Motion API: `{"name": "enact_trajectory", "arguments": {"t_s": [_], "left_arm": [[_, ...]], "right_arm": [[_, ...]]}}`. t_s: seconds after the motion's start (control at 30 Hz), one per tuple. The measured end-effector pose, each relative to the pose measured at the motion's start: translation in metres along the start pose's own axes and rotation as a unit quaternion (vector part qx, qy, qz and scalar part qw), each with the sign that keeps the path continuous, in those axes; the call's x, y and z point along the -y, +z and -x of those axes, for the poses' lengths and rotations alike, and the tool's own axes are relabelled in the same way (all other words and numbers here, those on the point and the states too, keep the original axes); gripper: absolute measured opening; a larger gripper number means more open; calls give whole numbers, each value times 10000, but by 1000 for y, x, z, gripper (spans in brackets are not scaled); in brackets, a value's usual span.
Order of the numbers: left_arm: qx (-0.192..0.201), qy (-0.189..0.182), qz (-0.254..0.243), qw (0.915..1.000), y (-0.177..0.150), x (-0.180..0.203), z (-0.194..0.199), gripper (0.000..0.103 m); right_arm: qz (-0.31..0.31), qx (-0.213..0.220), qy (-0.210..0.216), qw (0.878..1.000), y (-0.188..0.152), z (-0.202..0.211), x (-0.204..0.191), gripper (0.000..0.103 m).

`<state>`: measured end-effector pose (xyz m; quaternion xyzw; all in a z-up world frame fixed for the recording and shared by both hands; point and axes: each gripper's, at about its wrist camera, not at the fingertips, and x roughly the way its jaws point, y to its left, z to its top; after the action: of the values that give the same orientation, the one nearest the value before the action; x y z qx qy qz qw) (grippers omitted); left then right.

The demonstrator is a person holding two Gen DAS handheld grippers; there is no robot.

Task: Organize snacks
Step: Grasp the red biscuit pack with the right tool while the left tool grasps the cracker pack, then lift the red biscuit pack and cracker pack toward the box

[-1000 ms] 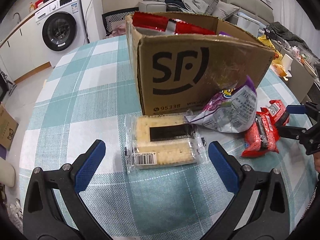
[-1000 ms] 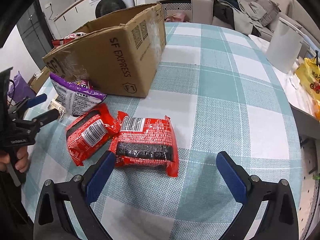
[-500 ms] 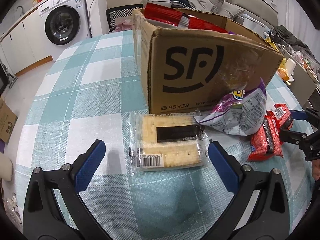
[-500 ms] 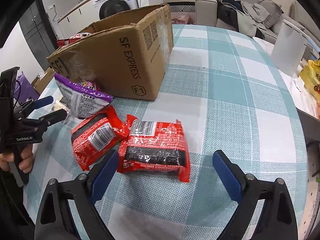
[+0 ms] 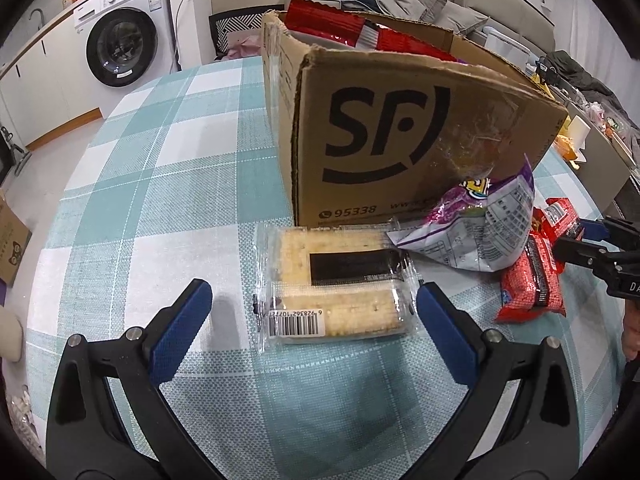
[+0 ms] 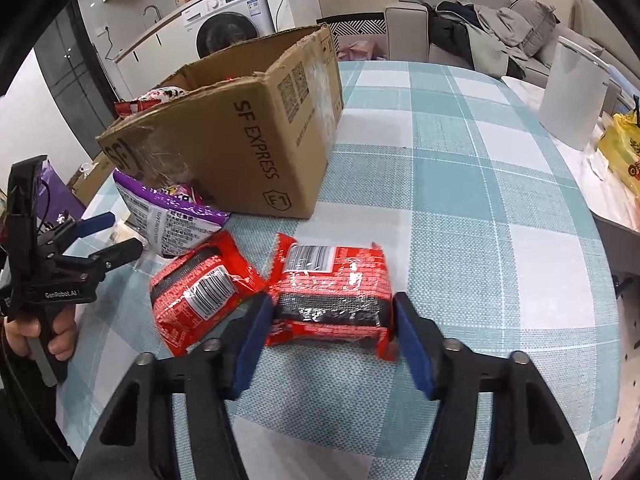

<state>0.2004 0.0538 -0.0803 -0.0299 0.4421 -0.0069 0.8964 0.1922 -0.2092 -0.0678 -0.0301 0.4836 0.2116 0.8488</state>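
My right gripper (image 6: 332, 322) is closing its jaws on the crinkly red foil snack packet (image 6: 334, 290) beside the open brown cardboard box (image 6: 248, 140), while my left gripper (image 5: 316, 316) hangs wide open over the clear-wrapped cracker pack (image 5: 336, 280).

cardboard box (image 6: 256, 148): "SF EXPRESS", "95338"; left hand-held gripper (image 6: 96, 236): "GenRobot.AI"

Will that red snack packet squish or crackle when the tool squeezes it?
Probably both. The red snack packet has a shiny, wrinkled wrapper, so it likely crackles and may be slippery. The right tool is closing with the packet between its pads, and the packet looks puffy with a blocky filling, so it may dent, then resist.
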Motion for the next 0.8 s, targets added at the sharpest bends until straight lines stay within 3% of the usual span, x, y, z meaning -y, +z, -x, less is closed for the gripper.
{"name": "enact_trajectory", "arguments": {"t_s": [0.13, 0.33, 0.5, 0.8], "left_arm": [[-5, -96, 9, 10000, 0, -1, -1, 97], [14, -259, -2, 9997, 1, -2, -2, 81], [70, -450, -127, 9989, 0, 2, 1, 58], [109, -531, -44, 9985, -2, 0, 9, 55]], "right_arm": [[-26, 68, 64, 10000, 0, 2, -1, 51], [-34, 138, 115, 9998, 0, 5, -2, 47], [-57, 188, 151, 9997, 1, 8, -2, 47], [-128, 308, 236, 9992, 1, 15, 0, 47]]}}
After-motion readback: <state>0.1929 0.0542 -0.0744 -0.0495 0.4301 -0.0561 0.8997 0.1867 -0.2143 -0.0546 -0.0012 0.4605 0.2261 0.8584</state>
